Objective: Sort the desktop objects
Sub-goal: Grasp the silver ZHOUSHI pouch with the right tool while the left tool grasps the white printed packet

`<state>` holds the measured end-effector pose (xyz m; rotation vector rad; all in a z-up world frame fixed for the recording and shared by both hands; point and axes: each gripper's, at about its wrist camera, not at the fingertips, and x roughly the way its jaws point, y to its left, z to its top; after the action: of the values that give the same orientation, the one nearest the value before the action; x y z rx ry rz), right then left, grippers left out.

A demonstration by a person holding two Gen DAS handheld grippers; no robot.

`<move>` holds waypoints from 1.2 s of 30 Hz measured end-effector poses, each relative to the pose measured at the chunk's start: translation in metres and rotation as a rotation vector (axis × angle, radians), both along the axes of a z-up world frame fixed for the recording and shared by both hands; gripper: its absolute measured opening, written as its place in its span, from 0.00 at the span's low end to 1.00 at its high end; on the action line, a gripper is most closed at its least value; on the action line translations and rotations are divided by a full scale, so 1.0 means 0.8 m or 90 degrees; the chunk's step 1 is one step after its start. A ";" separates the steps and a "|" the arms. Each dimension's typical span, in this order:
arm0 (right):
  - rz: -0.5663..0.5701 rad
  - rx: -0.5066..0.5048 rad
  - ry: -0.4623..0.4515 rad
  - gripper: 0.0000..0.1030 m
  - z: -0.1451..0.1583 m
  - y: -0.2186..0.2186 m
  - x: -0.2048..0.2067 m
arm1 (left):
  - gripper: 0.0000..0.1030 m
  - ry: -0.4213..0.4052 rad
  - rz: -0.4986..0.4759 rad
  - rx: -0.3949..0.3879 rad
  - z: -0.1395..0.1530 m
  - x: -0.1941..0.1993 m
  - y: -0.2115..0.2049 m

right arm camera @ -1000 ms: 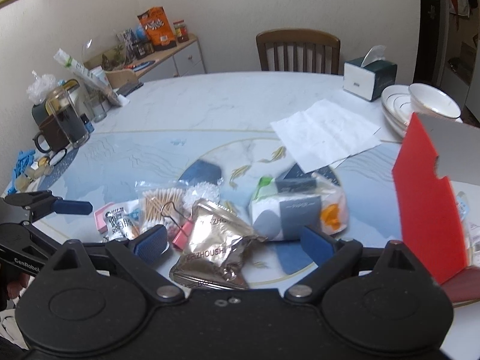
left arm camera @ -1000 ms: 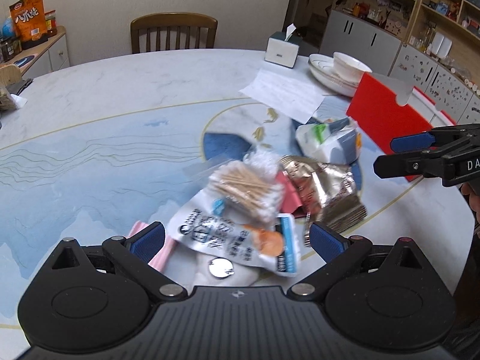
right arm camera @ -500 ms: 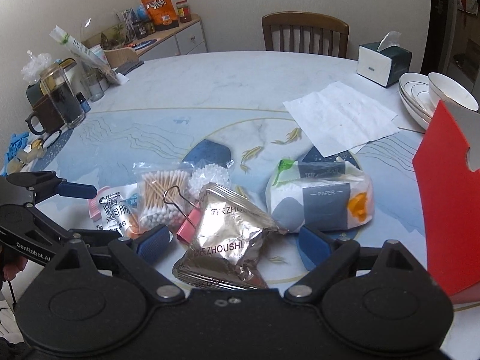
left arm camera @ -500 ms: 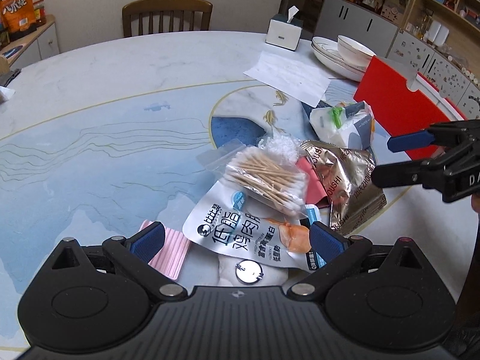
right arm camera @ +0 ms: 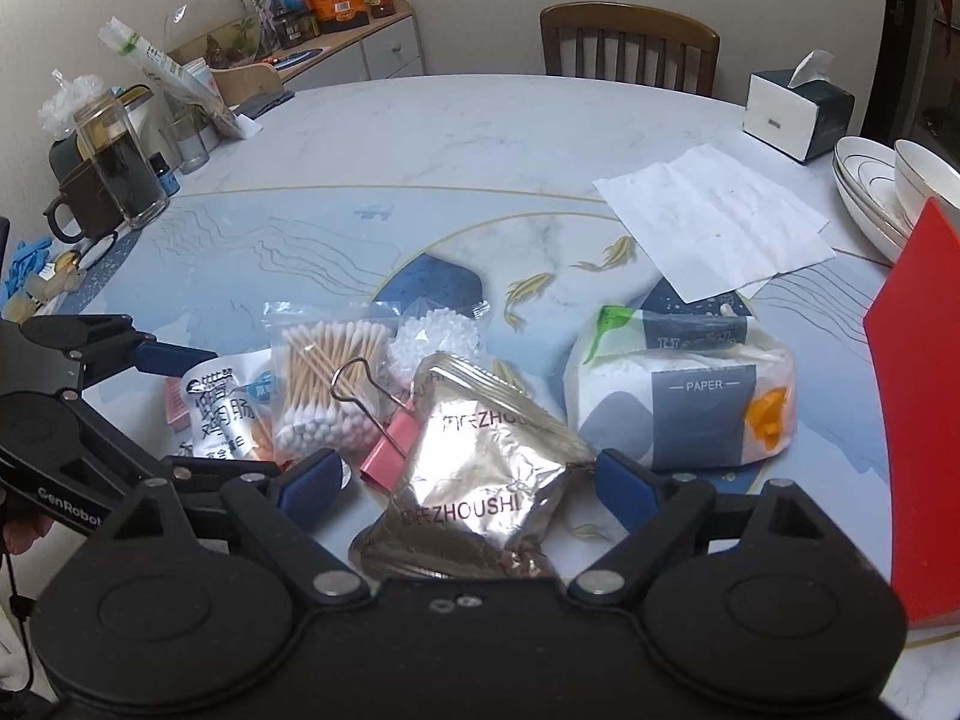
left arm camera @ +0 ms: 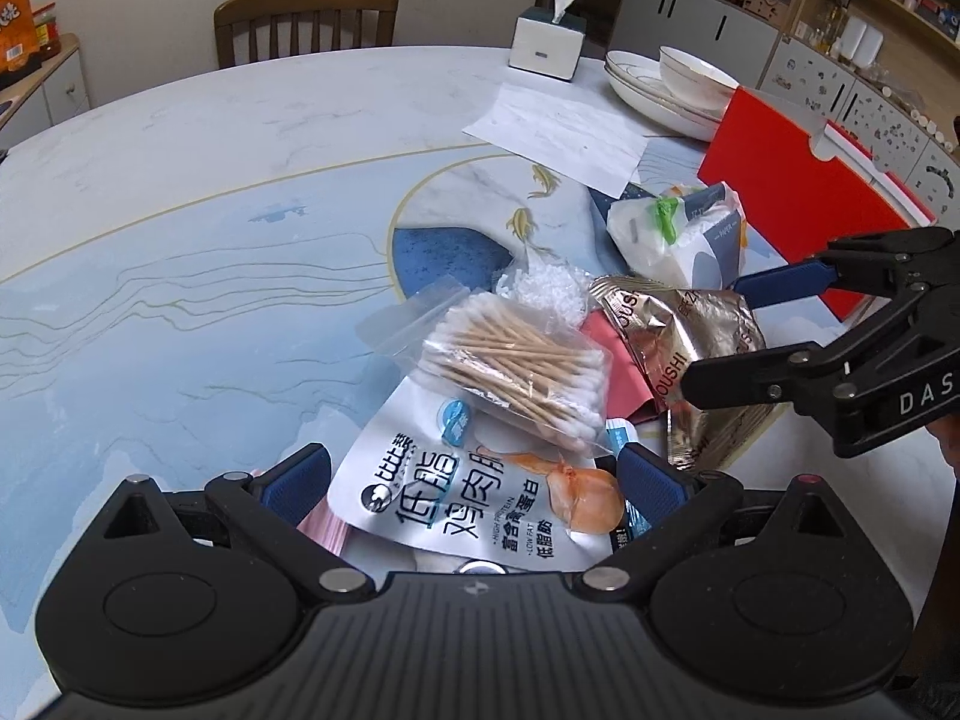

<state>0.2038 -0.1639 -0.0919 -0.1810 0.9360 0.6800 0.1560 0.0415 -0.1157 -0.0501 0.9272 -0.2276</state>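
A: Which step is this? Both tools are down over the heap, I'd judge just ahead of a first pick; the left gripper [left arm camera: 474, 474] has its fingers spread on either side of the white snack pouch [left arm camera: 480, 498], holding nothing; the right gripper [right arm camera: 465, 480] is likewise wide apart, astride the silver foil bag [right arm camera: 480, 480].

B: And the heap itself? It lies mid-table [left arm camera: 180, 240], items overlapping; the cotton swab bag [left arm camera: 516, 360] rests on the pouch's far end; a pink binder clip [right arm camera: 390, 444] touches the foil bag; the tissue pack [right arm camera: 684, 396] sits just beside it, near the red folder [right arm camera: 918, 420].

A: So the next move probably calls for closing on one item only; the swabs could drag along with the pouch.

B: Any writing? The foil bag reads "ZHOUSHI"; the tissue pack says "PAPER"; the pouch carries Chinese characters plus "HIGH PROTEIN" and "LOW FAT"; the tools show "DAS" and "GenRobot".
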 end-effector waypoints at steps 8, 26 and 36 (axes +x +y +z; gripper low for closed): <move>-0.012 -0.023 -0.009 0.87 -0.007 0.005 0.005 | 0.89 0.001 0.001 0.007 -0.004 0.001 -0.003; -0.027 -0.034 0.015 0.61 -0.018 0.008 0.004 | 0.66 -0.001 0.008 0.004 -0.002 -0.002 -0.006; -0.030 -0.026 0.017 0.54 -0.012 0.000 0.000 | 0.35 0.020 0.041 -0.090 0.010 -0.009 0.005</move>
<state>0.2036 -0.1636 -0.1015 -0.1861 0.9782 0.6216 0.1488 0.0458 -0.1075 -0.2136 0.9388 -0.2334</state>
